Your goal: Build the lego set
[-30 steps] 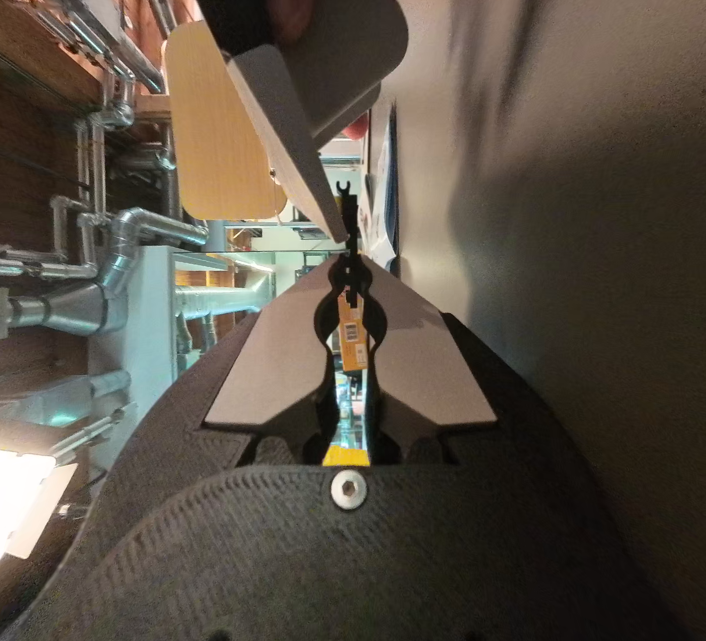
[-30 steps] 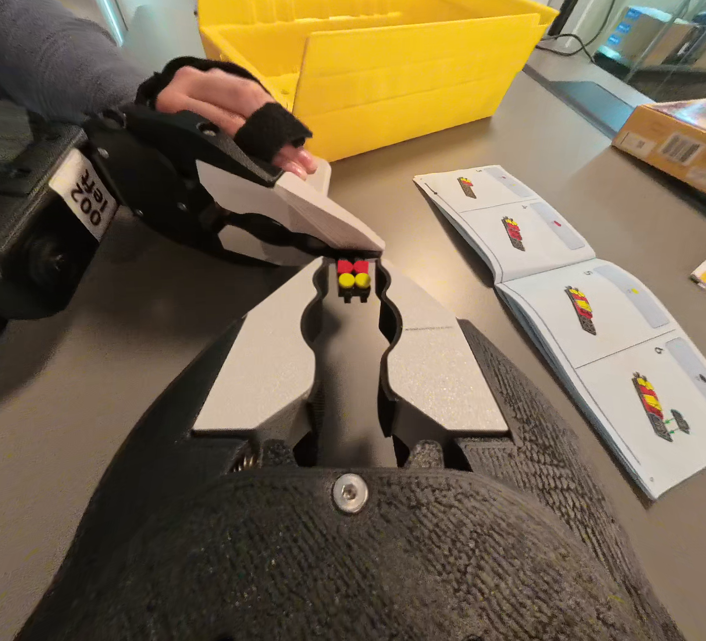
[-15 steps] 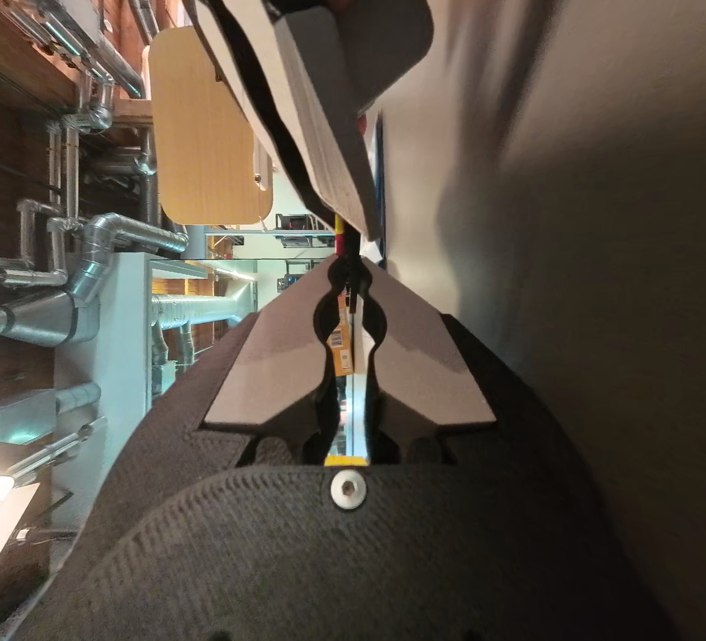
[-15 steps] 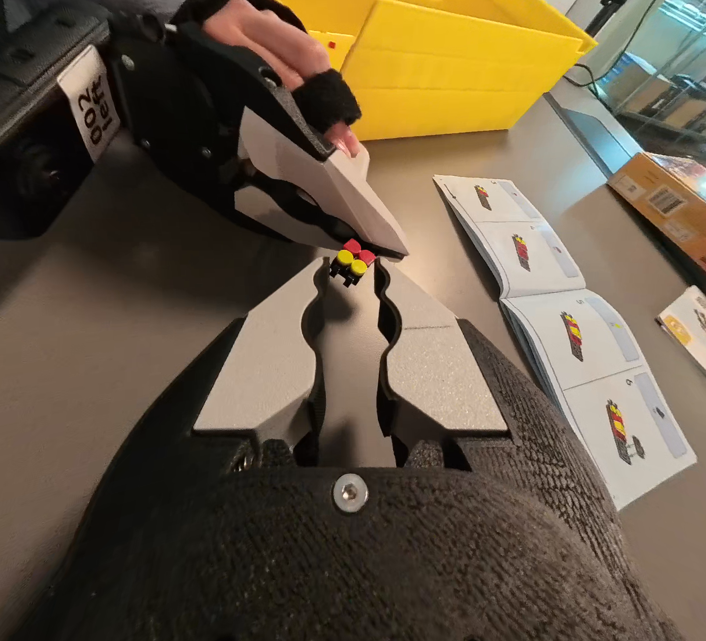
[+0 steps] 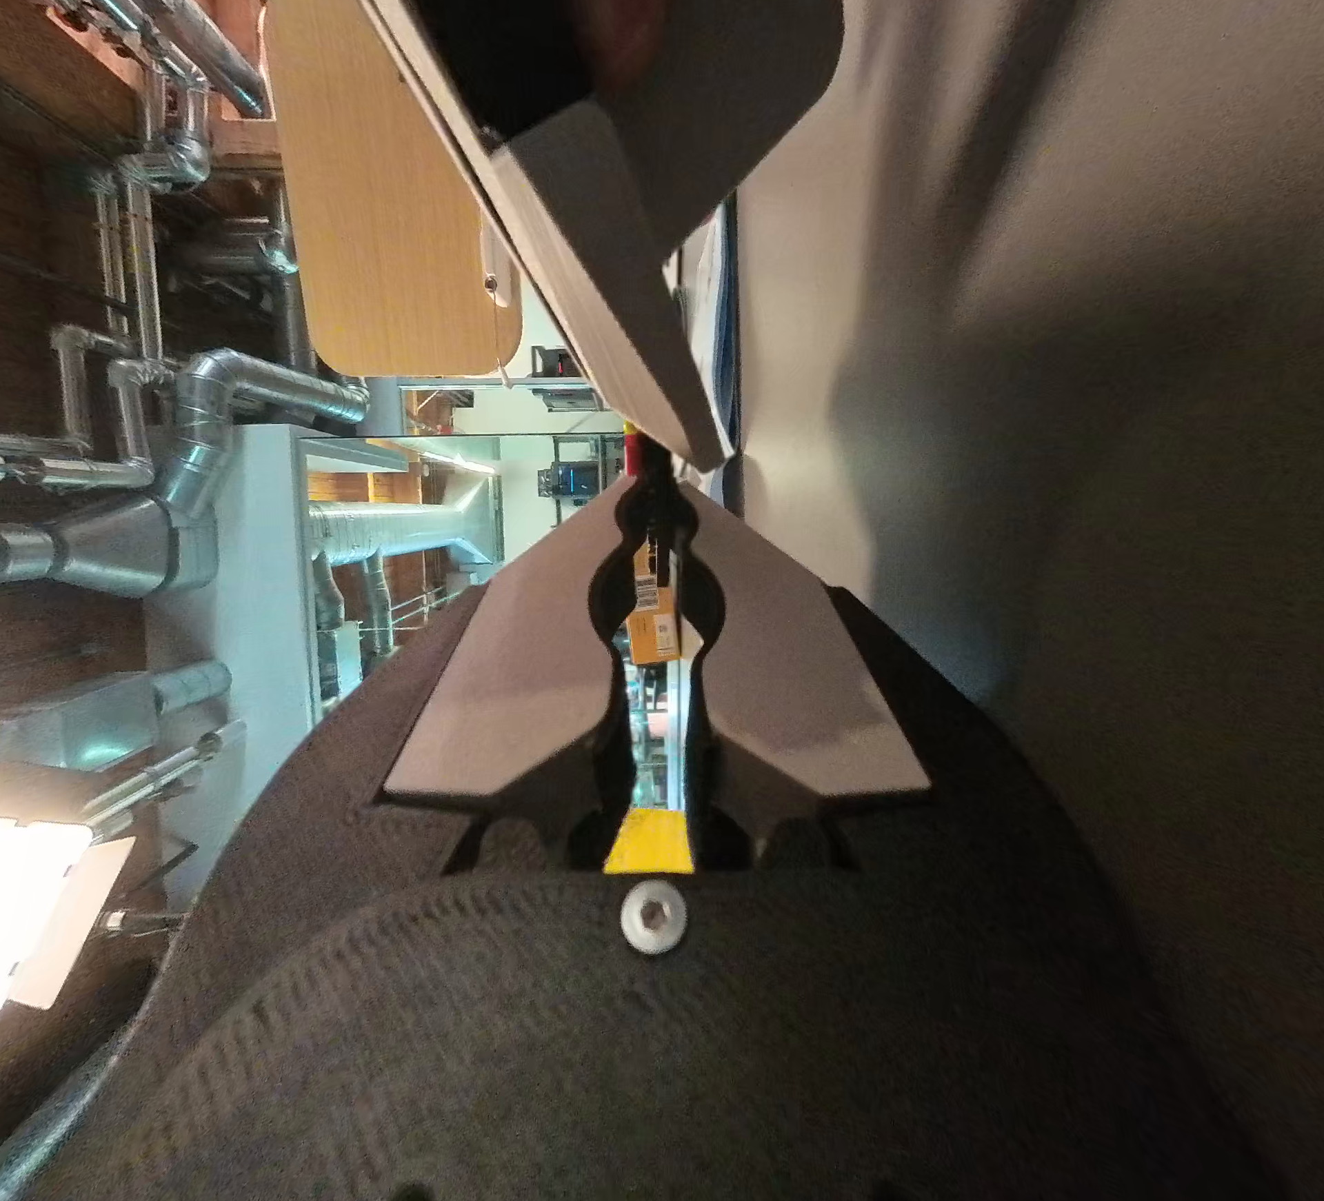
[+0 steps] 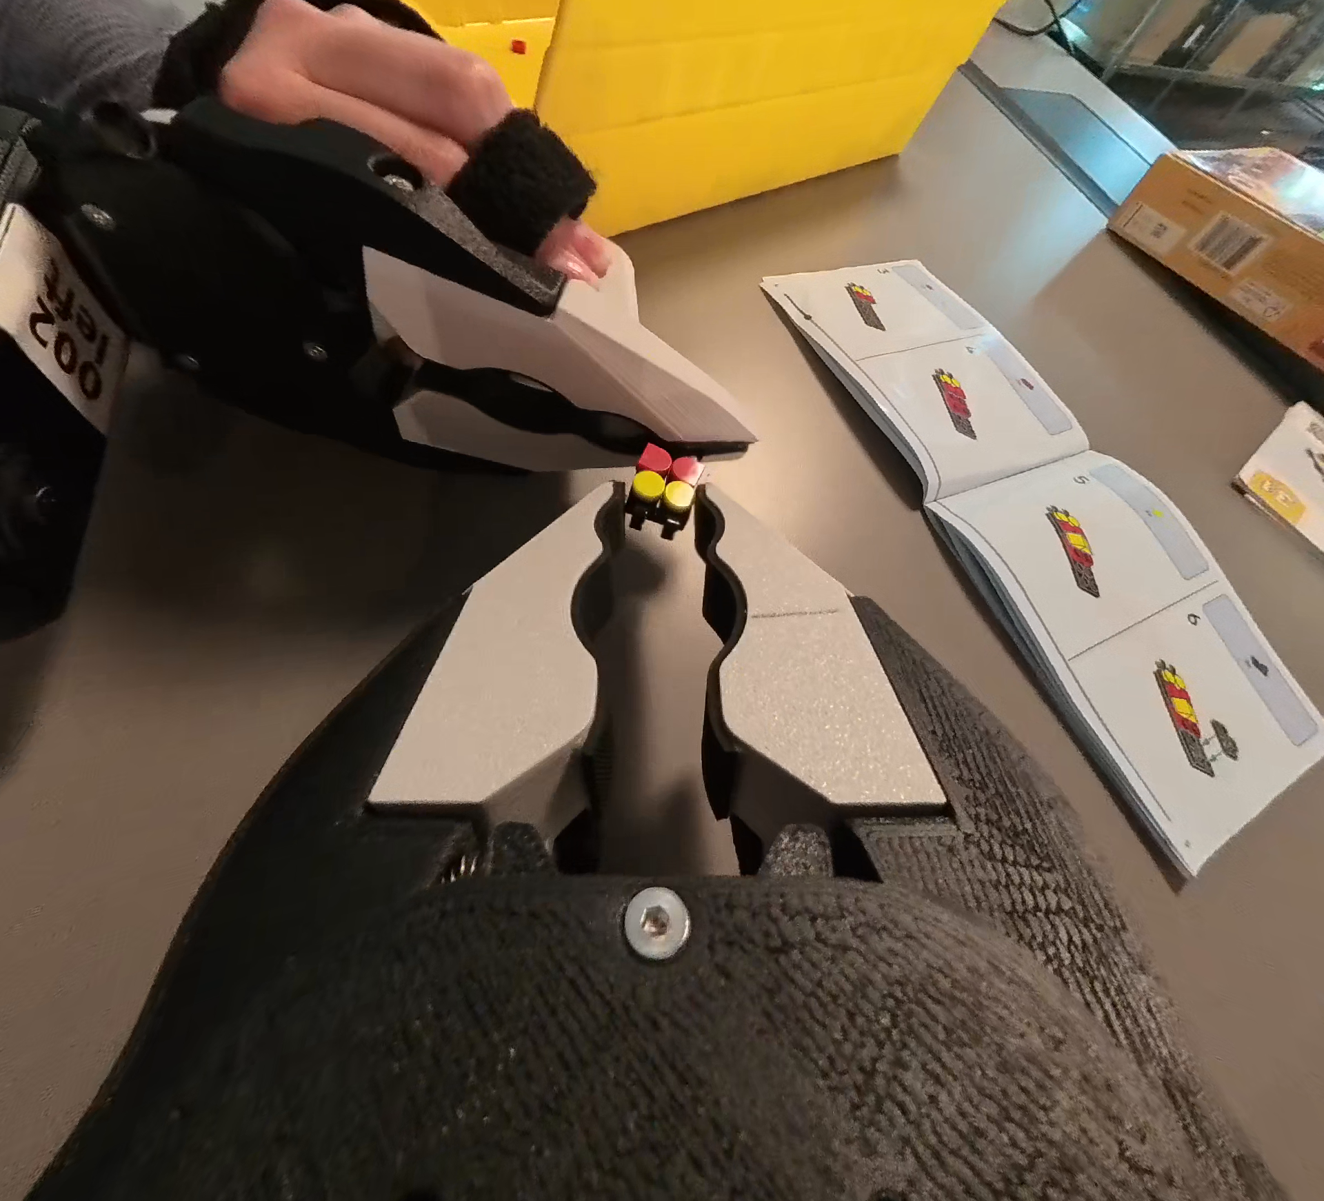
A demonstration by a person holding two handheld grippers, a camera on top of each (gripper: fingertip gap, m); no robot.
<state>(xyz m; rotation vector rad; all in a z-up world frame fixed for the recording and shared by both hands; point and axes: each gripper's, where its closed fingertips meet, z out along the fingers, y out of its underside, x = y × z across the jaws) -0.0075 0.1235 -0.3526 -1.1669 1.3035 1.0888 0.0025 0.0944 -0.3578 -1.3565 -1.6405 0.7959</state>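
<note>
Two grippers meet over the grey table (image 6: 215,593), both working on one small lego assembly (image 6: 663,493): a narrow black plate carrying red pieces and two round yellow tiles on its near end. The right gripper (image 6: 658,511) has its fingertips clamped on the sides of the plate's near end, while the left gripper (image 6: 688,443), held by a hand (image 6: 372,85) in a black fingerless glove, comes in from the left with its tips closed over the far, red end. In the left wrist view the left gripper (image 5: 655,486) is rolled on its side with its tips together on the dark edge of the assembly (image 5: 648,457), and the right gripper's grey finger (image 5: 623,321) slants across just above. Judging by the open instruction booklet (image 6: 1060,522), whose printed steps show a longer stack of red and yellow on the plate plus a small dark part added at the end, the build looks early to midway; how many pieces sit under the left tips is hidden. At least one red piece (image 6: 517,46) lies in the yellow bin (image 6: 752,92) behind. An orange box (image 6: 1232,235) sits at the far right of the table.
</note>
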